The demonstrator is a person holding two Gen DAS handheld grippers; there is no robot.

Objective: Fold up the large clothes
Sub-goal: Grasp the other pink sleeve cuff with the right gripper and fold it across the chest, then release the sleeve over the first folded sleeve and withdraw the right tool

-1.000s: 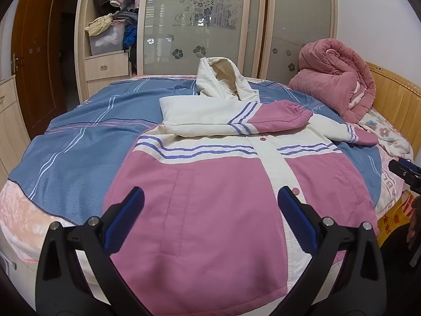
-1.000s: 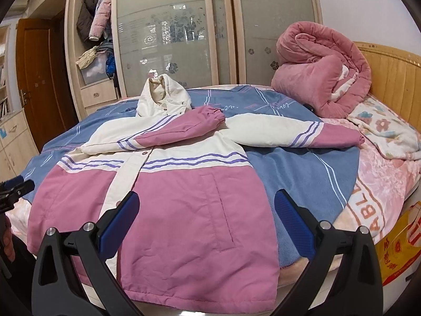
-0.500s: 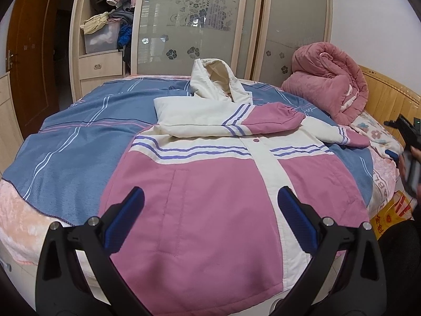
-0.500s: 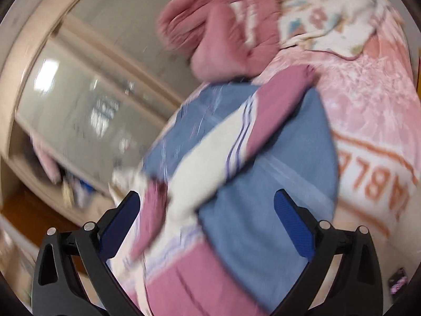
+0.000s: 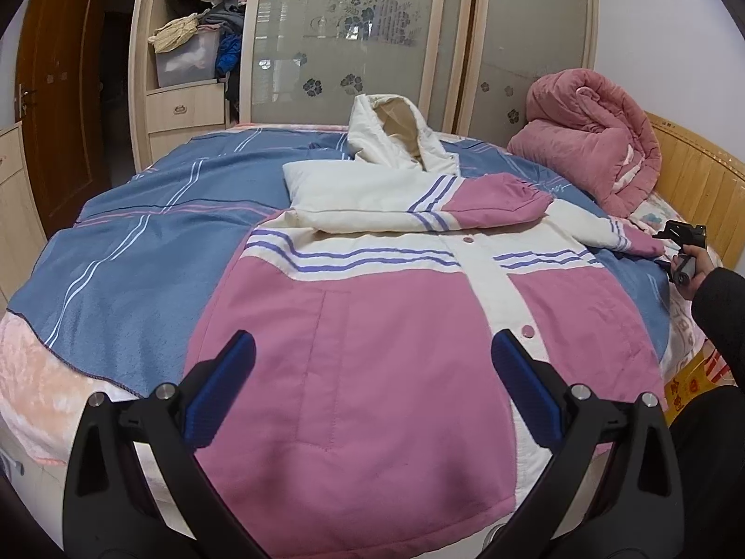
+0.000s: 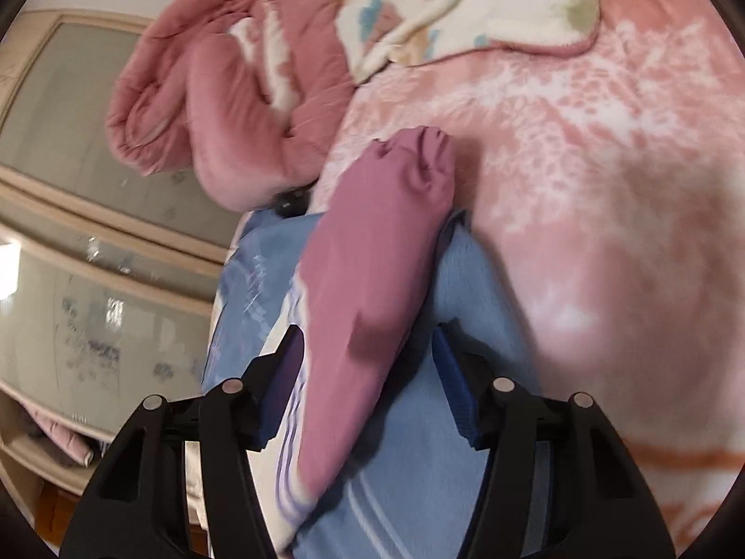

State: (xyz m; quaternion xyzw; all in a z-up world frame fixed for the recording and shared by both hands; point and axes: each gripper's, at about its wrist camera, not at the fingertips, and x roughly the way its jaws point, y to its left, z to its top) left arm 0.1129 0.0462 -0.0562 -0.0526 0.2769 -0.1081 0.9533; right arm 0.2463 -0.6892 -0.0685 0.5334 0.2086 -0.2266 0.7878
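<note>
The right gripper [image 6: 368, 382] has its blue-padded jaws closing around the jacket's outstretched sleeve [image 6: 372, 289], which runs between them; the pads stand just beside the cloth on either side, and a firm pinch cannot be made out in the blurred view. That sleeve is smooth mauve-pink fabric with a gathered, puckered cuff, its long axis running away from the gripper toward the bed's edge by the headboard, the cuff end lying on the pink fleecy bed sheet [image 6: 605, 163].

The left gripper [image 5: 370, 391] hovers with its fingers spread wide and nothing between them, above the jacket's hem.

The jacket [image 5: 354, 326] lies flat, front up, on the blue striped blanket [image 5: 121, 256] in the middle of the bed, hem at the near edge, cream hood [image 5: 396, 135] pointing toward the wardrobe [image 5: 349, 37]. It is padded, pink below and cream above with purple stripes and snap buttons. One sleeve is folded across the chest. A rolled pink quilt [image 5: 591, 135] sits at the far corner beside the wooden headboard [image 5: 689, 172].
</note>
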